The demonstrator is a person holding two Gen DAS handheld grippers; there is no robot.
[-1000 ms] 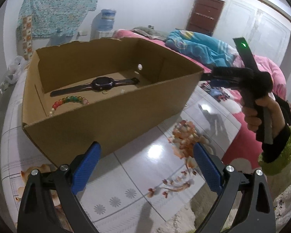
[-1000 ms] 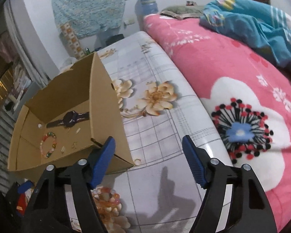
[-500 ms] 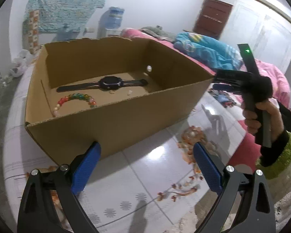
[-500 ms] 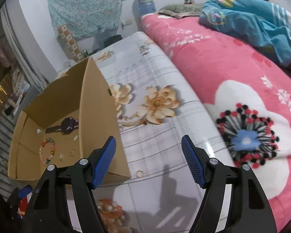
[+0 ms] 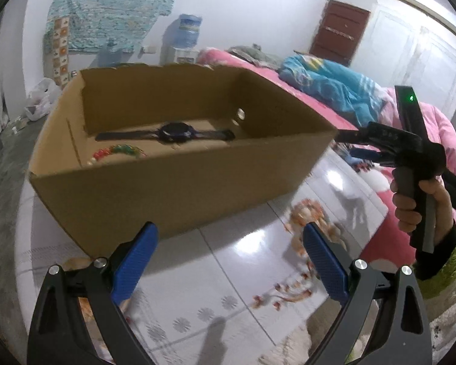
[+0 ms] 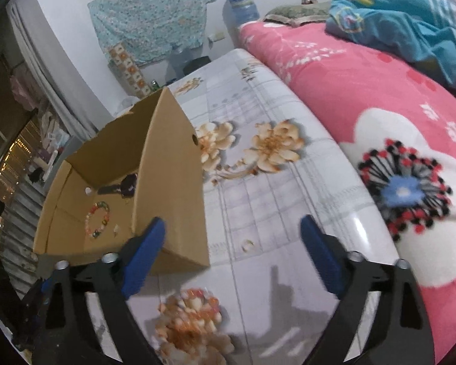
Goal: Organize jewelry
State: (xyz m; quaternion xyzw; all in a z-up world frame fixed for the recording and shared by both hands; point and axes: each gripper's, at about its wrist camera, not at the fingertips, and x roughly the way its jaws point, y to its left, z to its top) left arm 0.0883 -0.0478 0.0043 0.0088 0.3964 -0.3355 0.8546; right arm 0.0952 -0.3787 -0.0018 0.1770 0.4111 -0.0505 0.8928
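Observation:
An open cardboard box (image 5: 179, 179) stands on a glossy floral table (image 5: 228, 261). Inside lie a dark wristwatch (image 5: 173, 132) and a coloured bead bracelet (image 5: 115, 151). The box (image 6: 167, 188), watch (image 6: 127, 184) and bracelet (image 6: 98, 220) also show in the right wrist view. A small gold ring (image 6: 247, 245) lies on the table beside the box's corner. My left gripper (image 5: 229, 257) is open and empty, in front of the box's near wall. My right gripper (image 6: 232, 252) is open and empty, above the ring; it shows in the left wrist view (image 5: 361, 144) at the box's right.
A bed with a pink floral blanket (image 6: 380, 115) and a blue quilt (image 6: 410, 21) runs along the table's right side. A water dispenser (image 5: 188, 39) and a hanging cloth (image 5: 109, 9) stand by the far wall.
Both grippers rose and tilted. The box now looks lower and flatter in the left view. In the right view the ring moved up between the fingers.

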